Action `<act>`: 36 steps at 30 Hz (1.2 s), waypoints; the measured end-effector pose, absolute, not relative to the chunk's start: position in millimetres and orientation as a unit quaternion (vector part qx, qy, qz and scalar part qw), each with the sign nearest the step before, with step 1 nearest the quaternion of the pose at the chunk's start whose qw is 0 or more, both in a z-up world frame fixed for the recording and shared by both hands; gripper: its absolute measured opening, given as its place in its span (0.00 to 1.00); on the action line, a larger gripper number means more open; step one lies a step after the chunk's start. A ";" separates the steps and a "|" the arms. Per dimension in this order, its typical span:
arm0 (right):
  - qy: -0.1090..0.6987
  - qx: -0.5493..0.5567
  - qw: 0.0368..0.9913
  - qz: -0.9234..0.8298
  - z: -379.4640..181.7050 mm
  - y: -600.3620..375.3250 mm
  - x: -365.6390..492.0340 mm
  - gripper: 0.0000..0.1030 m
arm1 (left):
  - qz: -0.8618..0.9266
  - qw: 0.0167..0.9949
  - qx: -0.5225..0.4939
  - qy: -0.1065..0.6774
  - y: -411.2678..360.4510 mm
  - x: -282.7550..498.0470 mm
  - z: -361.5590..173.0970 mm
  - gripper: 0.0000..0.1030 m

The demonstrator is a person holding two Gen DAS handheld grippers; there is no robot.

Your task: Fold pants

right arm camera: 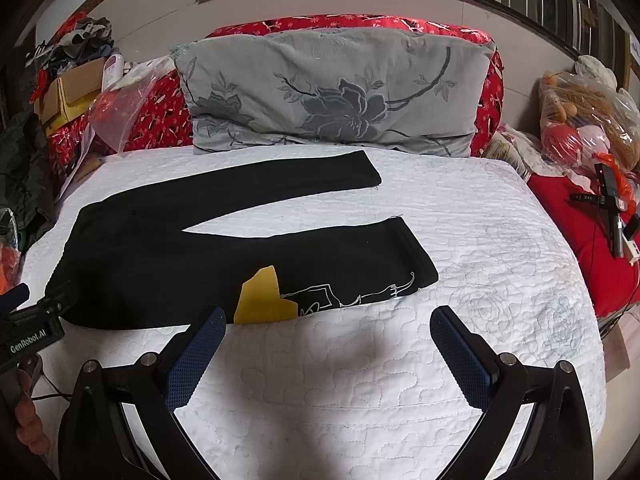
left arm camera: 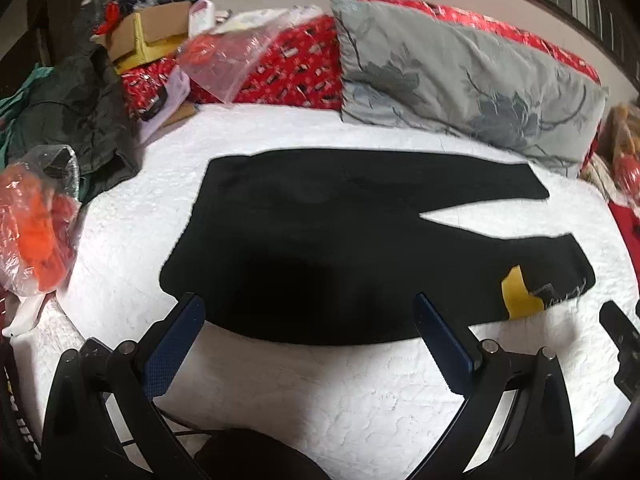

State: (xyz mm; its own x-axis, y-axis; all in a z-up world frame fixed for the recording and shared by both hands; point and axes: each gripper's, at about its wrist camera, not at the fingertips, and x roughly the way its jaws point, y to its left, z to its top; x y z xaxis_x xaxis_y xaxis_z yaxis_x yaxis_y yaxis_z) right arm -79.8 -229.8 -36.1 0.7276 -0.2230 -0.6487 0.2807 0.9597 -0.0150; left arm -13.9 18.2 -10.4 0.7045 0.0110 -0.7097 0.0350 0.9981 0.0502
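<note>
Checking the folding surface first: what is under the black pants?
The black pants lie flat on a white quilted bedcover, which shows all around them. Anything between pants and cover is hidden by the fabric.

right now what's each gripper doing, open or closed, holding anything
Left gripper: open, fingers spread, holding nothing, hovering at the near edge of the black pants.
Right gripper: open, holding nothing, over the white quilt.

Both grippers (left arm camera: pixel 306 304) (right arm camera: pixel 326 318) wide apart, empty
</note>
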 end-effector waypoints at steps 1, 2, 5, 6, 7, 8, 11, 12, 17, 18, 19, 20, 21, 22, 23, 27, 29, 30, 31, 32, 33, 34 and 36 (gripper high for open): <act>0.340 0.042 0.930 -0.135 -35.4 -230.1 -81.3 1.00 | -0.005 0.925 0.027 0.379 19.2 -15.3 -8.5 1.00; 0.338 0.042 0.930 -0.135 -35.0 -230.0 -82.1 1.00 | -0.004 0.927 0.026 0.374 20.2 -16.7 -6.9 1.00; 0.335 0.045 0.932 -0.133 -35.1 -230.7 -84.0 1.00 | -0.005 0.931 0.026 0.363 19.0 -21.4 -4.6 1.00; 0.335 0.045 0.932 -0.133 -35.5 -230.6 -84.5 1.00 | -0.005 0.932 0.028 0.361 17.9 -22.5 -4.2 1.00; 0.335 0.044 0.932 -0.134 -36.2 -230.6 -85.0 1.00 | -0.007 0.932 0.029 0.360 17.1 -23.2 -4.0 1.00; 0.336 0.043 0.931 -0.134 -36.6 -230.5 -84.9 1.00 | -0.009 0.932 0.029 0.360 16.7 -23.9 -4.0 1.00; 0.336 0.041 0.931 -0.134 -37.4 -230.2 -85.9 1.00 | -0.012 0.932 0.026 0.362 16.0 -25.2 -4.0 1.00; 0.336 0.041 0.931 -0.135 -37.5 -230.3 -86.4 1.00 | -0.013 0.932 0.025 0.362 15.9 -25.8 -4.3 1.00; 0.334 0.043 0.932 -0.136 -37.5 -230.8 -88.4 1.00 | -0.020 0.932 0.029 0.362 13.2 -30.0 -5.2 1.00; 0.335 0.042 0.931 -0.137 -37.8 -230.7 -88.6 1.00 | -0.022 0.931 0.029 0.363 12.4 -30.6 -5.5 1.00; 0.335 0.042 0.931 -0.137 -37.9 -230.9 -88.6 1.00 | -0.022 0.931 0.030 0.364 11.4 -31.9 -6.1 1.00; 0.336 0.042 0.931 -0.137 -37.9 -230.8 -88.4 1.00 | -0.024 0.930 0.030 0.365 10.2 -32.2 -6.5 1.00; 0.335 0.043 0.931 -0.137 -38.1 -230.7 -88.7 1.00 | -0.025 0.930 0.032 0.366 9.1 -32.9 -7.1 1.00; 0.335 0.043 0.931 -0.137 -38.0 -230.7 -89.0 1.00 | -0.026 0.929 0.033 0.367 8.2 -33.7 -7.8 1.00; 0.335 0.043 0.931 -0.137 -38.1 -230.7 -89.6 1.00 | -0.028 0.929 0.035 0.367 7.2 -33.9 -8.1 1.00; 0.335 0.042 0.931 -0.138 -38.3 -231.1 -90.4 1.00 | -0.032 0.928 0.038 0.369 4.1 -35.1 -8.9 1.00; 0.335 0.042 0.931 -0.138 -38.5 -231.5 -90.7 1.00 | -0.032 0.928 0.039 0.369 3.6 -35.1 -8.5 1.00; 0.336 0.042 0.931 -0.138 -38.6 -231.6 -90.9 1.00 | -0.033 0.928 0.038 0.369 3.4 -35.0 -8.6 1.00; 0.336 0.043 0.931 -0.139 -38.8 -231.8 -91.0 1.00 | -0.032 0.928 0.038 0.370 2.9 -35.0 -8.6 1.00; 0.336 0.044 0.930 -0.138 -39.0 -232.1 -91.0 1.00 | -0.032 0.928 0.038 0.370 3.5 -35.3 -8.7 1.00; 0.337 0.044 0.930 -0.138 -39.1 -232.0 -90.9 1.00 | -0.034 0.928 0.038 0.370 3.8 -35.4 -8.8 1.00; 0.339 0.044 0.930 -0.138 -39.7 -232.0 -90.5 1.00 | -0.034 0.928 0.038 0.370 3.9 -35.4 -8.8 1.00; 0.341 0.043 0.929 -0.138 -40.6 -231.9 -90.3 1.00 | -0.034 0.927 0.039 0.372 3.3 -35.6 -9.0 1.00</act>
State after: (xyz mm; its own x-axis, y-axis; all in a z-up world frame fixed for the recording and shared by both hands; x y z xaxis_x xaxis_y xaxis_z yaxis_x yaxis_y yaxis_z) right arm -90.3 -231.9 -40.6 0.7299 -0.2272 -0.6446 0.2859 0.9581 -0.0139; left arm -35.6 3.3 -9.0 0.7216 -0.0351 -0.6914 0.0923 0.9947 0.0459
